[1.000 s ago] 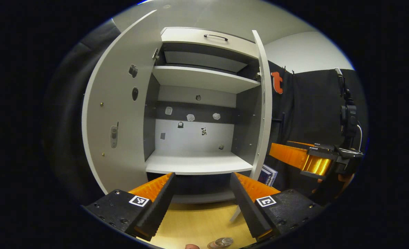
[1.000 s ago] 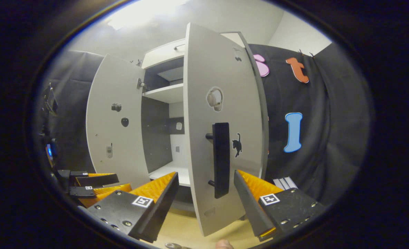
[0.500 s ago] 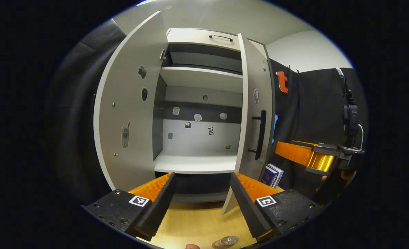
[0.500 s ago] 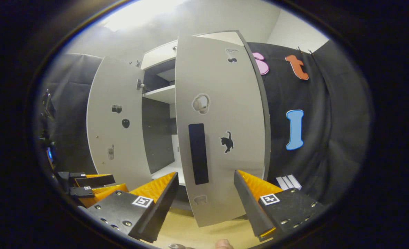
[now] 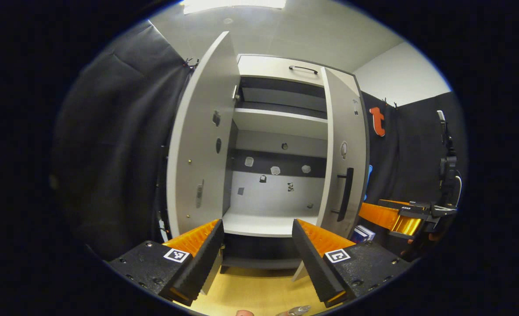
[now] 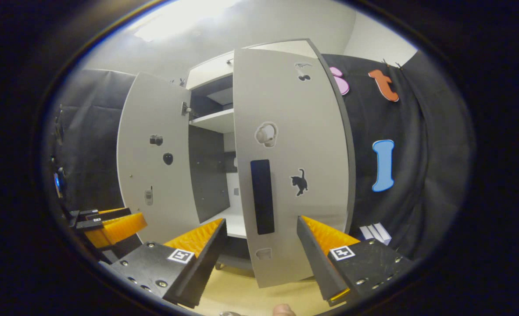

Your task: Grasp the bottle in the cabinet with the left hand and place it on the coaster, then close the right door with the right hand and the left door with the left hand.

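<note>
Closing doors | right door (image 6: 285,175) nearly shut, ahead of spread, empty right gripper (image 6: 261,259) | left door (image 5: 202,145) up-left of spread, empty left gripper (image 5: 257,259), nearer it.

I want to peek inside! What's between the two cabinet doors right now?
In the left gripper view, an open gap lies between the left door and right door; through it show bare shelves and small stickers.

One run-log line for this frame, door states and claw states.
phase: closing doors | right door: nearly shut | left door: open | left claw: open, empty | right claw: open, empty
</note>
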`<control>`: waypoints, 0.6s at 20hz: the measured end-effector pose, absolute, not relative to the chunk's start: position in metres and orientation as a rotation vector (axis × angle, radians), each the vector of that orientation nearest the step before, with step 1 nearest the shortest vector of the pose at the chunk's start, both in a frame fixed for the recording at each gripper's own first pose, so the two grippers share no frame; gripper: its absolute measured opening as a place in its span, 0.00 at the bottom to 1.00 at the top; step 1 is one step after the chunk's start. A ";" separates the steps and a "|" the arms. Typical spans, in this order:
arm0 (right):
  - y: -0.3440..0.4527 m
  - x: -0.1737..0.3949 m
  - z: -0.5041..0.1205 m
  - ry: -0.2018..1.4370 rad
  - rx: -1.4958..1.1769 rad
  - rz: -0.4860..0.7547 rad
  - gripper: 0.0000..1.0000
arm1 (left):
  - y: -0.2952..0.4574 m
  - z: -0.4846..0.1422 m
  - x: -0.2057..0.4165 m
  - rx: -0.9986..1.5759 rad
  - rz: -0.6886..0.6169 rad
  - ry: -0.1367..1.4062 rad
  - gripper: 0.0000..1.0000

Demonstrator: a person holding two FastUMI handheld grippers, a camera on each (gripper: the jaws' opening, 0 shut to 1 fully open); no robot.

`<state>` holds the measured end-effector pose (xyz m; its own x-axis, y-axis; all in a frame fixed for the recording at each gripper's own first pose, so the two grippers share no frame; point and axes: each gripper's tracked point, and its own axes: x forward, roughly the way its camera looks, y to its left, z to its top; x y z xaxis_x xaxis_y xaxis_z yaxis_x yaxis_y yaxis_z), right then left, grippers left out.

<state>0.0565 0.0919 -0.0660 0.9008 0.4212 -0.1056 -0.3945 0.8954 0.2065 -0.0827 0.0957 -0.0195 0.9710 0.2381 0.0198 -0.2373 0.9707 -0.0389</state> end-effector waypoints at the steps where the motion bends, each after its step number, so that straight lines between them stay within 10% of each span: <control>1: 0.097 0.057 -0.066 0.150 0.186 0.436 0.97 | 0.102 -0.019 -0.090 -0.030 0.265 -0.020 0.93; 12: 0.134 0.056 -0.076 0.165 0.205 0.505 0.97 | 0.191 -0.024 -0.143 -0.057 0.526 -0.022 0.92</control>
<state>0.0560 0.1339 -0.0759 0.8628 0.4944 -0.1056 -0.4614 0.8555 0.2350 -0.1431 0.1914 -0.0239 0.8646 0.5023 0.0061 -0.5011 0.8633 -0.0597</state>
